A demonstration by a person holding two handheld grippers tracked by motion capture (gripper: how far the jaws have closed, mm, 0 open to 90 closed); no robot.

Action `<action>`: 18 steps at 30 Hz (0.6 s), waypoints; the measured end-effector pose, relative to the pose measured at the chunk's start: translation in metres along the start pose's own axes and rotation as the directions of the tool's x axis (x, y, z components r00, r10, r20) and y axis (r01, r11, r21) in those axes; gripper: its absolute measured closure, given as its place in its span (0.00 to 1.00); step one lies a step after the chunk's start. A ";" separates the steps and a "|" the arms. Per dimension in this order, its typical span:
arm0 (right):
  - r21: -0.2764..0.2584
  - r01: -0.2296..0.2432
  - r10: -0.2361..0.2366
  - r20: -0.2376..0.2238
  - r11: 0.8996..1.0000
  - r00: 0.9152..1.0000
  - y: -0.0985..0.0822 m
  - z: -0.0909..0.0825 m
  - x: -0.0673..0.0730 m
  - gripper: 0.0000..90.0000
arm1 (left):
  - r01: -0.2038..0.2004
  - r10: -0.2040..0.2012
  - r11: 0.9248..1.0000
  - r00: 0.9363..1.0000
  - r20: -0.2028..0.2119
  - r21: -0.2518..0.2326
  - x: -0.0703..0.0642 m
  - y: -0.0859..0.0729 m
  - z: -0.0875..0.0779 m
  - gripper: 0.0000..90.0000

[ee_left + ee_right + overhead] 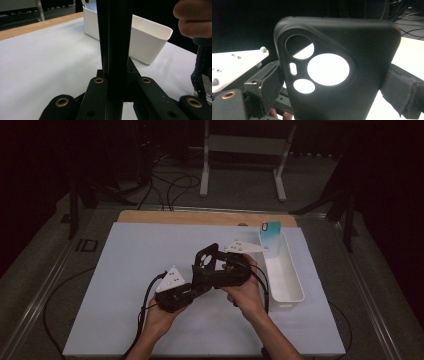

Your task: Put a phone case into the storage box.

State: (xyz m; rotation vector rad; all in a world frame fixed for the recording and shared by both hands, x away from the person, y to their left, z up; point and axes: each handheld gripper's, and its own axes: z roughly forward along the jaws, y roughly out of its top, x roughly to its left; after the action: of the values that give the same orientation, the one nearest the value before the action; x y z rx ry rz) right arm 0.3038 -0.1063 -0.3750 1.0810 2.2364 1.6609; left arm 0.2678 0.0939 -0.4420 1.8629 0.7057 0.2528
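Both hand-held grippers met over the desk (125, 320), sharing a black phone case (207, 257).
Right hand-held gripper (332, 87) clamped its sides; left hand-held gripper (116, 75) pinched its edge; white bin (287, 270) right of them.

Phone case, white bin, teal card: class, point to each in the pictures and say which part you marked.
phone case (342, 82), right gripper view, its plain back below the camera cut-outs.
white bin (295, 282), high view, its long right wall.
teal card (272, 231), high view, its flat face, standing at the bin's far end.

A black phone case (337, 67), a white bin (285, 270) holding something seemingly teal (270, 234), on a pale table (140, 255).
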 end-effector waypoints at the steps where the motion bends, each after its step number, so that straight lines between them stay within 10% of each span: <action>1: -0.001 -0.001 0.001 0.004 1.000 1.000 0.000 0.000 0.000 0.11 | 0.002 -0.002 1.000 1.000 -0.003 -0.001 0.000 0.000 0.000 0.94; 18: -0.002 0.028 -0.028 0.021 1.000 0.999 -0.001 0.001 0.003 0.15 | -0.010 0.010 1.000 1.000 -0.011 -0.003 -0.002 -0.001 0.001 0.83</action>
State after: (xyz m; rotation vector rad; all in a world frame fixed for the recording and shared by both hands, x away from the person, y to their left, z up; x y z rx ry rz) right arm 0.3021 -0.1041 -0.3751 1.0563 2.2259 1.6336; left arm 0.2664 0.0929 -0.4429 1.8635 0.7039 0.2707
